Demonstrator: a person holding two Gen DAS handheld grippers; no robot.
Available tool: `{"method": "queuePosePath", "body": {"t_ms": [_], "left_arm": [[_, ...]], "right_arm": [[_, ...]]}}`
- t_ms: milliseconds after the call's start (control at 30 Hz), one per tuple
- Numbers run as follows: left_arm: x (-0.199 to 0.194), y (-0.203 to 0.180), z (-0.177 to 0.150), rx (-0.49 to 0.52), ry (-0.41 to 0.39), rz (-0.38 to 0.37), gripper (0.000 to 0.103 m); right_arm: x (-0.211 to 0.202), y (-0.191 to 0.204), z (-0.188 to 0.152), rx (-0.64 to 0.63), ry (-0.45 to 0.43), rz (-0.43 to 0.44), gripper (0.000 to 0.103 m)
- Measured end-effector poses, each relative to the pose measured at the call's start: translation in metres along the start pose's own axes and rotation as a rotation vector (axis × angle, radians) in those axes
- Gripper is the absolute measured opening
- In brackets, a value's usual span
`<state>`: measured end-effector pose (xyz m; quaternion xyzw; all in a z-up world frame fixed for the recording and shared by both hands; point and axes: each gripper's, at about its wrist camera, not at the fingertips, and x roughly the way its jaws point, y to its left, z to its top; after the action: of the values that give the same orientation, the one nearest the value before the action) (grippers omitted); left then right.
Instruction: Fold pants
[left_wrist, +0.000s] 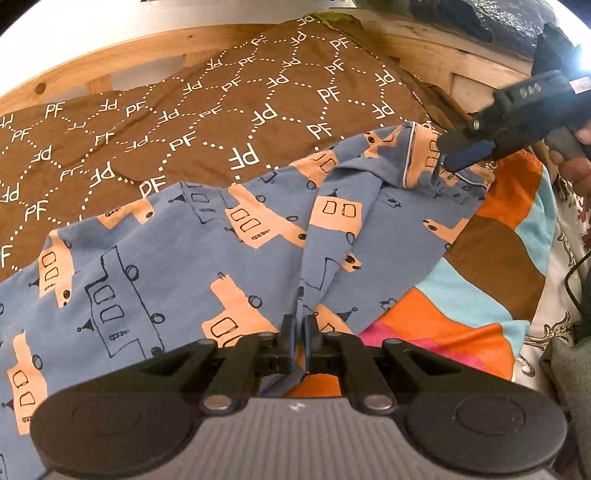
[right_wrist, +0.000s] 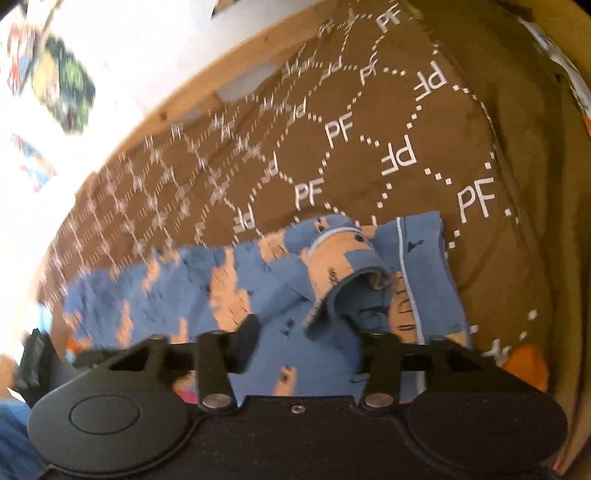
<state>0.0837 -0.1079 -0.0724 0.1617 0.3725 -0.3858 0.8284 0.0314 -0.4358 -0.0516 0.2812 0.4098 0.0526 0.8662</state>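
1. The pants (left_wrist: 177, 258), blue cotton printed with peach houses and black line drawings, lie spread across a bed, partly on a brown quilt (left_wrist: 192, 110) patterned with white dotted hexagons and "PF" letters, partly on a sheet of orange, light blue, brown and pink patches (left_wrist: 461, 306).
2. The left claw (left_wrist: 300, 334) is pinched nearly shut on a gathered ridge of the blue cloth at the near edge of the pants; the fabric rises from between its pads in a fold.
3. The right claw (right_wrist: 314, 332) stands wide, its two fingers well apart over the piped hem end of the pants; nothing is pressed between them, and a curled flap of blue and peach cloth (right_wrist: 351, 280) sits loose just ahead of the gap.
4. In the left wrist view, the right claw shows at the far right corner of the pants, beside the piped edge (left_wrist: 408, 155), with a hand (left_wrist: 576, 158) behind it.
5. A pale wooden bed frame (left_wrist: 122, 51) runs behind the quilt, against a white wall.
6. The right wrist view is smeared at its left side.
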Motion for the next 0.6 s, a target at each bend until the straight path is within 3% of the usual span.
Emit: {"method": "queuePosePath", "body": {"t_ms": [33,133,200,267,400,600], "left_arm": [[0.000,0.000,0.000,-0.002,0.000,-0.001,0.006],[0.000,0.002,0.001,-0.012,0.001,-0.002,0.006],[-0.001,0.003,0.001,-0.022,0.000,-0.006,0.006],[-0.003,0.005,0.000,-0.034,0.000,-0.008,0.006],[-0.007,0.009,0.001,-0.058,-0.021,-0.008,0.003],[-0.025,0.015,0.004,-0.085,-0.109,-0.033,0.002]], "right_arm": [[0.003,0.003,0.001,0.021,-0.013,-0.014,0.069],[0.011,0.001,0.002,0.103,-0.062,-0.097,0.065],[0.013,-0.002,0.005,0.126,-0.096,-0.129,0.047],[0.016,-0.002,0.009,0.124,-0.103,-0.142,0.011],[0.013,0.020,0.038,-0.008,-0.103,-0.120,0.005],[-0.029,0.093,0.098,-0.385,-0.142,0.036,0.005]]}}
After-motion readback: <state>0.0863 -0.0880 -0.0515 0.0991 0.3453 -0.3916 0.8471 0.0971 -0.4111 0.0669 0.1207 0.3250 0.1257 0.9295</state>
